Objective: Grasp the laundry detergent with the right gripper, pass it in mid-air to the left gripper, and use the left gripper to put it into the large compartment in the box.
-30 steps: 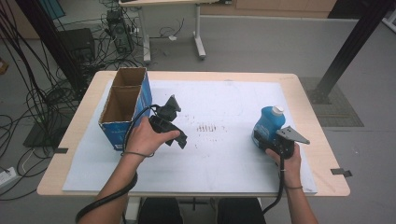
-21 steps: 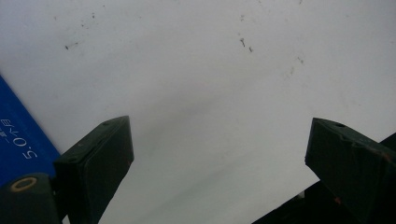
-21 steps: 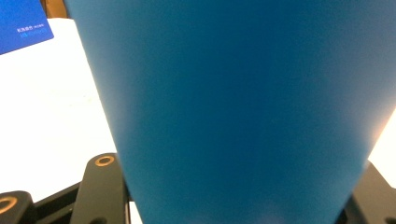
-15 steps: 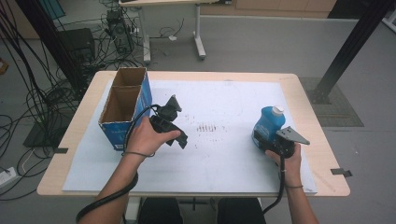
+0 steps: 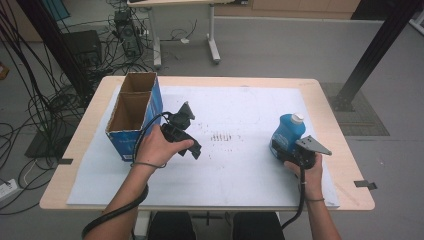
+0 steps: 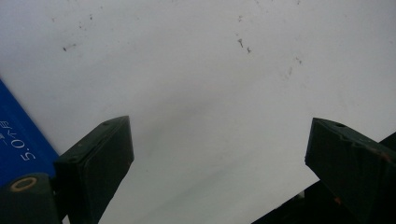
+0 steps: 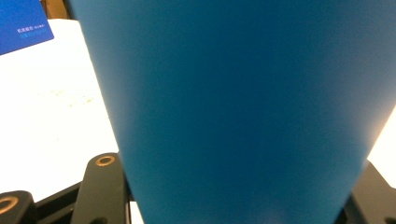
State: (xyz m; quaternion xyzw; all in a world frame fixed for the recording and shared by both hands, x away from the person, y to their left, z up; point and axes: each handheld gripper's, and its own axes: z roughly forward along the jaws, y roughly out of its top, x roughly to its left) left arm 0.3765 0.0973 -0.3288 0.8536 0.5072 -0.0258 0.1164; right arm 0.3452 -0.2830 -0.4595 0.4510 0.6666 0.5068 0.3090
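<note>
A blue bottle with a white cap stands upright at the right of the white sheet. My right gripper is shut on its lower body; in the right gripper view the bottle sits squeezed between the two black jaws. My left gripper is held just right of the blue cardboard box, pointing away and down at the sheet. Its fingers stand wide apart with bare white paper between them. A corner of the box shows at the left edge of the left gripper view.
The box is open at the top with two compartments, at the table's left. A patch of small dark marks lies mid-sheet. The wooden table edge runs just right of the bottle. Cables and equipment sit on the floor behind.
</note>
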